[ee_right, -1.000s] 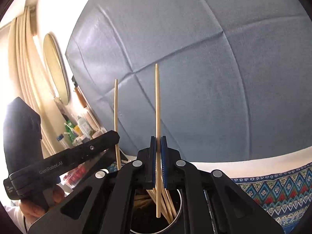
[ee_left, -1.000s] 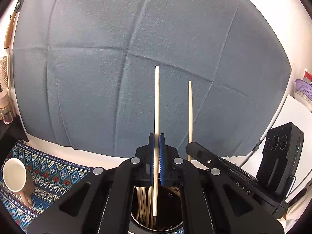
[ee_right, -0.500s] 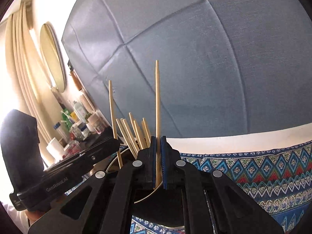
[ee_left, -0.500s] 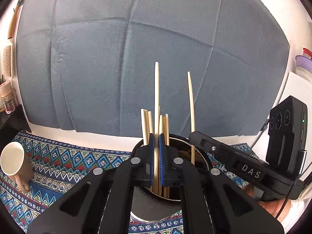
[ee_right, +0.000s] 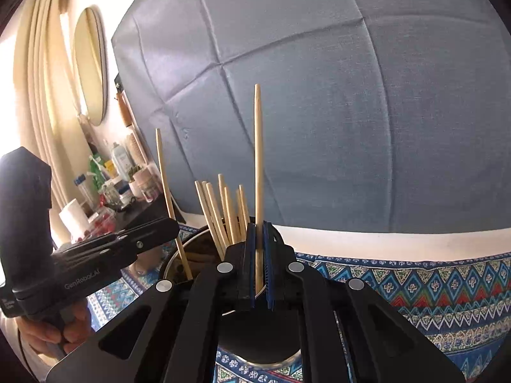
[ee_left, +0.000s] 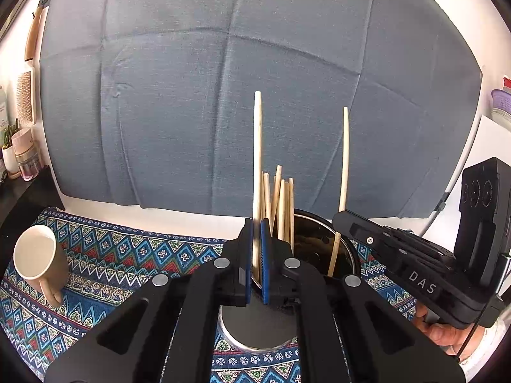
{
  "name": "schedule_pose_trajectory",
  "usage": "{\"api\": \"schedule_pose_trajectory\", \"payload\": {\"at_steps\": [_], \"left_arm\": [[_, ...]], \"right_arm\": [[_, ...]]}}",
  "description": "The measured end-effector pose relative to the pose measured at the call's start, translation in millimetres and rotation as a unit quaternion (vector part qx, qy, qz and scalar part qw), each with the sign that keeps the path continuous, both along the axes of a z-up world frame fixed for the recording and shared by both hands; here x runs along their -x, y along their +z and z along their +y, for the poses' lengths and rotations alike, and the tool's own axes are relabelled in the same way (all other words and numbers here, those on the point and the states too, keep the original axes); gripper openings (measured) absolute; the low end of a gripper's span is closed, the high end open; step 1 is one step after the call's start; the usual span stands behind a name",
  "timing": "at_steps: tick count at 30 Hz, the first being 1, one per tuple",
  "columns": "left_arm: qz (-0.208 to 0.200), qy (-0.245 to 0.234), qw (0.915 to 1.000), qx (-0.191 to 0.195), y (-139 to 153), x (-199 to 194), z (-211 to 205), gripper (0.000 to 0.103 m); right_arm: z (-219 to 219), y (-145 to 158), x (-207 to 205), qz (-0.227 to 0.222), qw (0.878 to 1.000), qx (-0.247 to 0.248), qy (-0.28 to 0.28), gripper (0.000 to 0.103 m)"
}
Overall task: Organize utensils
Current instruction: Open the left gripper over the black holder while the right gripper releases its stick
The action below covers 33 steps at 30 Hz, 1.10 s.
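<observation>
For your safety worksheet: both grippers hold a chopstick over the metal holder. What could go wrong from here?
1. The left gripper grips its chopstick beside the metal holder rim; released here, it might drop outside.
2. The right gripper's chopstick could jam against the chopstick bundle already inside.

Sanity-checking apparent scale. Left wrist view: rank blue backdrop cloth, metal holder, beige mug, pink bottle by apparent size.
1. Blue backdrop cloth, fills most of the frame.
2. Metal holder, partly hidden by the left gripper.
3. Beige mug.
4. Pink bottle.
Holder versus mug is unsure: occlusion and nearness.
</observation>
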<state>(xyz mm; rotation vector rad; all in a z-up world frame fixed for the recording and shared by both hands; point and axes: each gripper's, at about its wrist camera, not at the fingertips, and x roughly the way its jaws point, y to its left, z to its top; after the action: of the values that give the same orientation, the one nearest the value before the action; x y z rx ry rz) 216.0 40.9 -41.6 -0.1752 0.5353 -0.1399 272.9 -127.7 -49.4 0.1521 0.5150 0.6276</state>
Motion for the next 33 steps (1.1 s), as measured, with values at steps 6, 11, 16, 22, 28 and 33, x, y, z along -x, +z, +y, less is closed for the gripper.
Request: {"api": "schedule_pose_trajectory", "payload": {"at_steps": [6, 11, 16, 22, 28, 33], "left_arm": [[0.010, -0.011, 0.9998, -0.015, -3.4, 16.0, -9.5, 0.005], [0.017, -0.003, 0.9997, -0.019, -1.7, 21.8, -9.1, 0.016], [0.023, 0.027, 0.9993, -0.008, 3.0, 28.3, 2.7, 0.043], [0.027, 0.063, 0.9977, -0.004, 8.0, 45.8, 15.4, 0.084], [0.063, 0.078, 0.9939, -0.045, 13.7, 63.2, 12.5, 0.097], [0.095, 0.078, 0.9906, -0.060, 20.9, 88.5, 11.5, 0.097]], "right_arm": [[4.0, -1.8, 11.4, -0.003, 1.000, 0.016, -0.001, 0.006], [-5.2, -0.4, 17.1, 0.002, 1.000, 0.014, -0.014, 0.009], [-17.4, 10.9, 24.3, -0.011, 0.999, 0.018, -0.038, 0.033], [-32.7, 26.1, 37.7, -0.021, 0.997, 0.024, -0.066, 0.062], [-38.5, 36.6, 60.3, -0.015, 0.996, 0.043, -0.080, 0.086], [-39.3, 45.1, 87.7, 0.017, 0.993, 0.074, -0.090, 0.091]]}}
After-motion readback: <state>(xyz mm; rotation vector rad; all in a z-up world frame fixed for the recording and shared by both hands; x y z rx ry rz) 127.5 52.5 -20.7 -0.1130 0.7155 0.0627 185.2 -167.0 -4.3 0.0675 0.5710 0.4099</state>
